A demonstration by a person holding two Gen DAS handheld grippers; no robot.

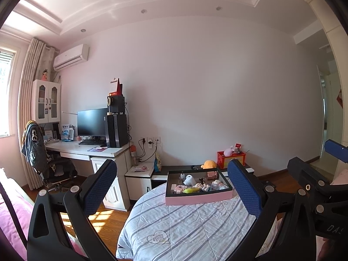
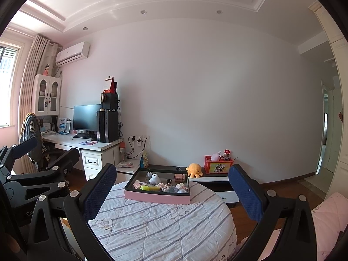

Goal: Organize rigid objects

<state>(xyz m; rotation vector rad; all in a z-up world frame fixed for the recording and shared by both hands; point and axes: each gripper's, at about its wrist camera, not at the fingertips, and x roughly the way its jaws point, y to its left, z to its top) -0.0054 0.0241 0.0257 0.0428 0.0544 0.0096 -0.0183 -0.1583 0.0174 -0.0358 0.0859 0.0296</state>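
Hovering near quilted round table (image 1: 184,224): left gripper (image 1: 174,189), right gripper (image 2: 174,191) both spread, empty. Risk: soft quilt lets pink tray (image 2: 156,198) tilt; crowded trinkets snag.

This is a bedroom in a home. At the left of the frame a curtain (image 1: 30,100) hangs by a window, with an air conditioner (image 1: 70,57) on the wall, a computer tabletop (image 1: 87,150) with a monitor (image 1: 92,122), and a quilted bed (image 1: 184,224) in the lower middle.
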